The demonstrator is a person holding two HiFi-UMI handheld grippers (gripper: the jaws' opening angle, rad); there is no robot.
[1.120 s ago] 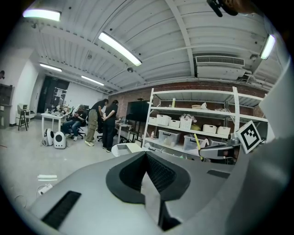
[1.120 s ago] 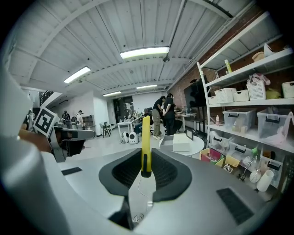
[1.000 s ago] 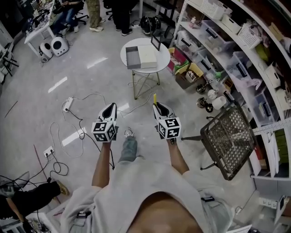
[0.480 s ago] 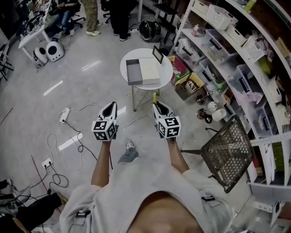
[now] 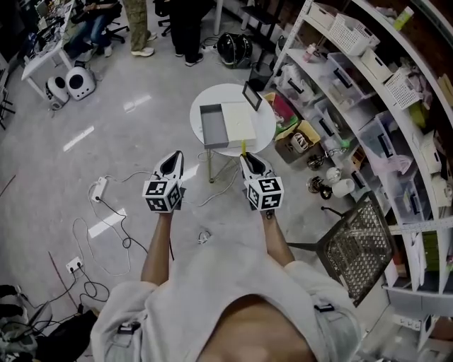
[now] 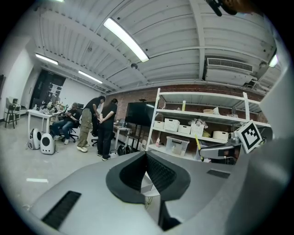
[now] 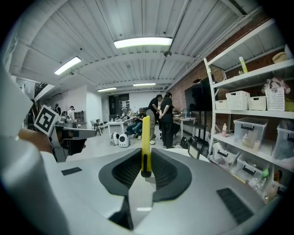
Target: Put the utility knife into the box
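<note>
In the head view the box stands on a small round white table (image 5: pixel 265 127): an open grey tray (image 5: pixel 210 126) with a white part (image 5: pixel 239 120) lying beside it. My right gripper (image 5: pixel 249 161) is held in the air short of the table, shut on a yellow utility knife (image 5: pixel 243 148) that sticks up past its tips. The right gripper view shows the knife (image 7: pixel 145 137) upright between the pads of that gripper (image 7: pixel 146 158). My left gripper (image 5: pixel 172 161) hangs level with it on the left. Its jaws (image 6: pixel 146 156) are closed together with nothing in them.
A black frame (image 5: pixel 252 95) stands on the table's far edge. Shelves with bins and baskets (image 5: pixel 368 78) run along the right. A mesh chair (image 5: pixel 354 237) is at my right. Cables and a power strip (image 5: pixel 97 189) lie on the floor at left. People stand far off (image 5: pixel 134 14).
The table with the box has come nearer and lower in the head view as the person walked toward it. Both grippers keep the same pose, with the knife still held.
</note>
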